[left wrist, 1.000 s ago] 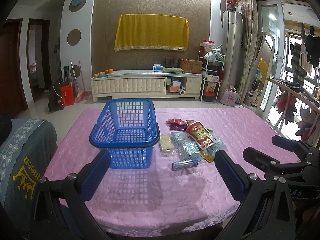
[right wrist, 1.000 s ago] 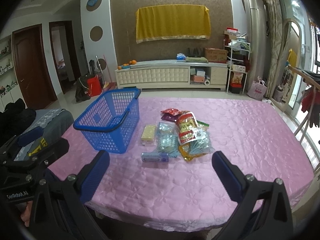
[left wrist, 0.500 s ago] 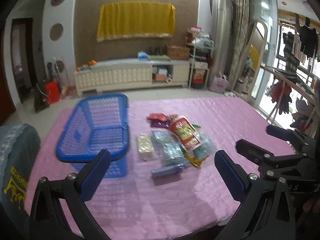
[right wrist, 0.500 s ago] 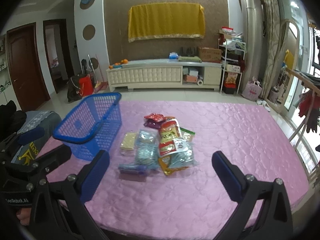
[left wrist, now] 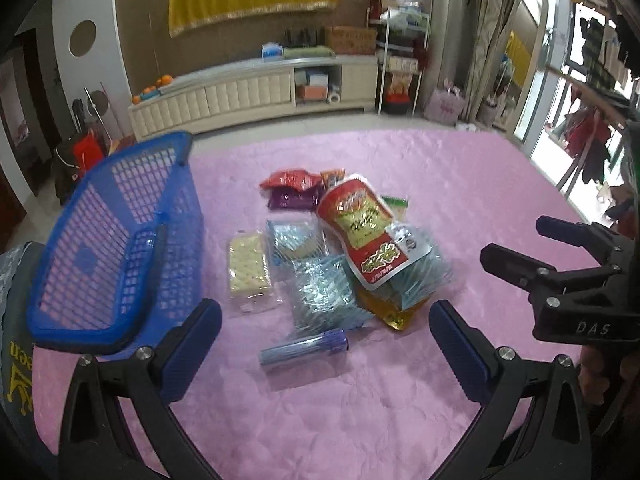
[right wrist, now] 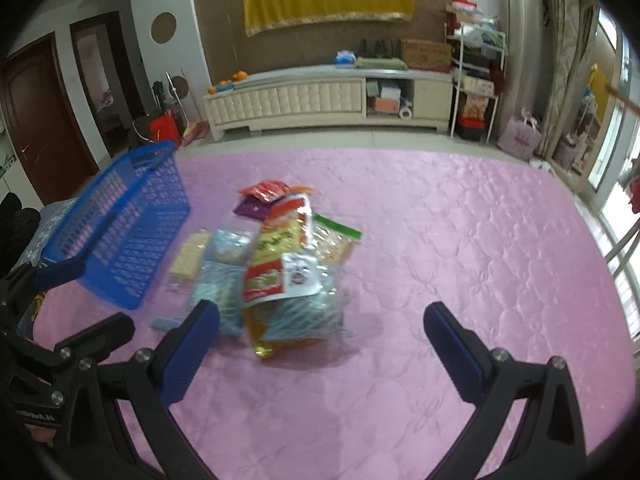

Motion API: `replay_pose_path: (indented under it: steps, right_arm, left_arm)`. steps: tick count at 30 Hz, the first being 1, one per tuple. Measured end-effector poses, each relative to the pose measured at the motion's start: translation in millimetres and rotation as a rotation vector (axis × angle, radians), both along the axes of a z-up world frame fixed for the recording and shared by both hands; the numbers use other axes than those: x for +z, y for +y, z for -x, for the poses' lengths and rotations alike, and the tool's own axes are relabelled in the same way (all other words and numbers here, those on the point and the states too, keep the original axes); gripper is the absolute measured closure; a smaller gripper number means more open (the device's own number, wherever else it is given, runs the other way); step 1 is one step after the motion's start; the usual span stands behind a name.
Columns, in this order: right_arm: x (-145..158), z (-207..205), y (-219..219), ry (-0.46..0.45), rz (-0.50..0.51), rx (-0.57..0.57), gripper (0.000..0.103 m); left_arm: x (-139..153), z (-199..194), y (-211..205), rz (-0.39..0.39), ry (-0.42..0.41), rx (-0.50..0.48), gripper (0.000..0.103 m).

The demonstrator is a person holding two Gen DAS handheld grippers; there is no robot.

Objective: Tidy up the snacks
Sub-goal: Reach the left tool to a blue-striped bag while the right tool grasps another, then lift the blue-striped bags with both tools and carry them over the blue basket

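Observation:
A pile of snack packets lies on the pink table cover [left wrist: 360, 392]: a big red and yellow pouch [left wrist: 362, 234], clear blue-striped packs [left wrist: 324, 292], a pale cracker pack [left wrist: 249, 270], a small purple tube [left wrist: 304, 348], and red and purple packets [left wrist: 292, 188] at the back. An empty blue mesh basket [left wrist: 116, 236] stands to the left of the pile. My left gripper [left wrist: 324, 340] is open, just short of the tube. My right gripper [right wrist: 320, 336] is open, near the front of the pile [right wrist: 280, 272]. The basket also shows in the right wrist view [right wrist: 124, 224].
The table cover [right wrist: 460, 240] stretches wide to the right of the pile. A grey padded chair back [left wrist: 12, 320] stands at the table's left edge. A white TV cabinet [right wrist: 320, 96] and a shelf rack [right wrist: 476, 64] stand beyond the table.
Both grippers have moved forward and down toward the snack pile. The left gripper has swung right, from facing the basket to facing the pile. Both stay open.

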State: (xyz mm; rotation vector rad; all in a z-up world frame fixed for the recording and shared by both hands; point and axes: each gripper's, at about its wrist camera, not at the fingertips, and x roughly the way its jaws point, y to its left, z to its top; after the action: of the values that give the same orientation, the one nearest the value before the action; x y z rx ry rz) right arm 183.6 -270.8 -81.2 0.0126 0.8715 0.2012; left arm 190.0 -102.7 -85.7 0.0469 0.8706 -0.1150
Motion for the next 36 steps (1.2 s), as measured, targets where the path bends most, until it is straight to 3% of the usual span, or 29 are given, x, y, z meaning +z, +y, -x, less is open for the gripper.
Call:
replay_pose_path:
  steps: [5, 9, 12, 14, 18, 22, 23, 24, 27, 36]
  right_arm:
    - [-26.9, -16.5, -2.0, 0.057, -0.010, 0.007, 0.000]
    - [-45.6, -28.2, -0.6, 0.102, 0.017, -0.003, 0.000]
    - [-50.9, -30.7, -5.2, 0.113, 0.028, -0.015, 0.001]
    - [-51.8, -30.4, -9.8, 0.122, -0.004, -0.016, 0.001]
    - [-55.4, -34.8, -10.6, 0.132, -0.008, -0.023, 0.001]
    - [-55.2, -36.1, -4.1, 0.123, -0.004, 0.000, 0.001]
    - [-55.6, -35.2, -2.3, 0.120, 0.001, 0.009, 0.002]
    - [-56.4, -34.7, -0.9, 0.118, 0.004, 0.016, 0.004]
    - [-61.3, -38.1, 0.7, 0.137, -0.017, 0.033, 0.007]
    - [-70.4, -49.6, 18.0, 0.168, -0.014, 0.074, 0.013]
  left_arm:
    - [-23.1, -26.6, -4.8, -0.025, 0.053, 0.020, 0.001]
    - [-45.5, -43.2, -7.8, -0.013, 0.132, 0.000, 0.007]
    - [-57.0, -53.2, -5.5, -0.017, 0.171, 0.012, 0.015]
    - [-63.6, -58.0, -3.7, -0.054, 0.171, 0.028, 0.016]
    - [-78.6, -65.3, -2.2, -0.048, 0.212, 0.014, 0.020]
    - [-82.8, -71.2, -0.6, -0.010, 0.224, 0.036, 0.033]
    - [-83.9, -72.4, -0.5, 0.008, 0.232, 0.031, 0.044]
    - [-84.1, -72.9, -0.9, 0.029, 0.237, 0.019, 0.048]
    - [-84.6, -73.6, -3.8, 0.005, 0.227, 0.013, 0.051]
    - [-81.8, -55.2, 5.6, 0.031, 0.200, 0.022, 0.052]
